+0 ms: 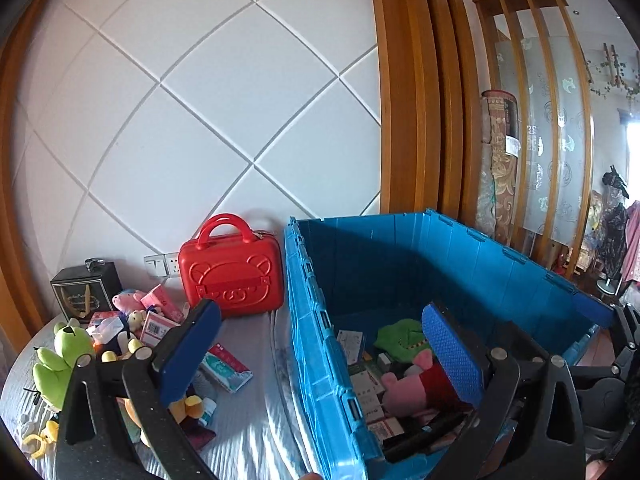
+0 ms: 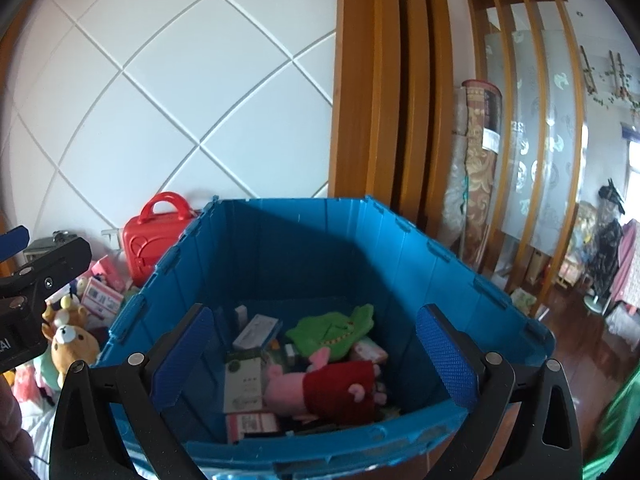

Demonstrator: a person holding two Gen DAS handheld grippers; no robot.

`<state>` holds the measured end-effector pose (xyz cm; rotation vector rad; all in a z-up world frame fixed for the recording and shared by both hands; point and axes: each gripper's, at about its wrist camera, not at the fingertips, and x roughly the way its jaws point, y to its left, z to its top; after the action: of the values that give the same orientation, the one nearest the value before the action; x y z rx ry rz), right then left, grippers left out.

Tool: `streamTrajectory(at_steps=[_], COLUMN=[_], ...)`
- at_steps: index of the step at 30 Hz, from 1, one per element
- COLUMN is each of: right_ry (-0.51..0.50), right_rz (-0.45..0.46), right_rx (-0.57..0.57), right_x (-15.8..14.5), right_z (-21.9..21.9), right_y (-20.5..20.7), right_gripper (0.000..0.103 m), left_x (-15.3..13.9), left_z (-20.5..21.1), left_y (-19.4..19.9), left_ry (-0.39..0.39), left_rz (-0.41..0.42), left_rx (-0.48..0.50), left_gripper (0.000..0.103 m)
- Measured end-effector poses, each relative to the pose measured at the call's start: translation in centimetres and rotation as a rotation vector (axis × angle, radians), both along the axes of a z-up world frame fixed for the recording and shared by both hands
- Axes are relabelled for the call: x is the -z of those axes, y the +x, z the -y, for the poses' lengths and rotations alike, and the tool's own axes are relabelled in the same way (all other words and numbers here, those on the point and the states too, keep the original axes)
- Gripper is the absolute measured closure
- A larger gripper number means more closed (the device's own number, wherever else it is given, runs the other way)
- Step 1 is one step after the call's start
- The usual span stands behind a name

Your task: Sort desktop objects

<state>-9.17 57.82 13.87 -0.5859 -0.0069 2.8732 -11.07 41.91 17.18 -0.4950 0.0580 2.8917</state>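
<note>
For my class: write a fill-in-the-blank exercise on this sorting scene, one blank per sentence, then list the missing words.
1. The pink pig plush lies inside the ____ crate.
2. The carry case with a bear face on it is ____.
3. The jaws of the right hand-held gripper stand ____, holding nothing.
4. The green frog plush lies ____ the crate, on the table.

Missing words: blue; red; open; outside

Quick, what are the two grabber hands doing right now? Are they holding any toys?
Left gripper: open, holding nothing, partly over the blue bin.
Right gripper: open, holding nothing, above the pink pig plush in the bin.
</note>
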Motion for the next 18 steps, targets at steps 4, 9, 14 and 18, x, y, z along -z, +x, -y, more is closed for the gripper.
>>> streamTrajectory(at_steps=[4,9,14,18], right_ry=[-0.010,0.000,0.012,0.017], right_rz=[0.027,0.044,0.044,0.042], right_rx=[0.001,-0.002,0.003,0.009], right_x=[0.2,0.4,0.3,0.2], right_z=[0.5,1.5,1.8,1.9], right_y=[0.4,0.8,0.9,1.0], right_gripper=[0.000,0.000,0.000,0.000], left_x=[0.5,1.1,1.1,1.1], left_z=[0.5,1.1,1.4,1.4], left_y=[0.4,1.3,1.5,1.8], left_ry=[0.001,-0.009,-0.007,-0.013], left_rz=[0.040,0.055,0.064,0.064], left_rx=[0.004,-0.008,-0.005,-0.008], left_gripper=[0.001,0.001,0.001,0.001])
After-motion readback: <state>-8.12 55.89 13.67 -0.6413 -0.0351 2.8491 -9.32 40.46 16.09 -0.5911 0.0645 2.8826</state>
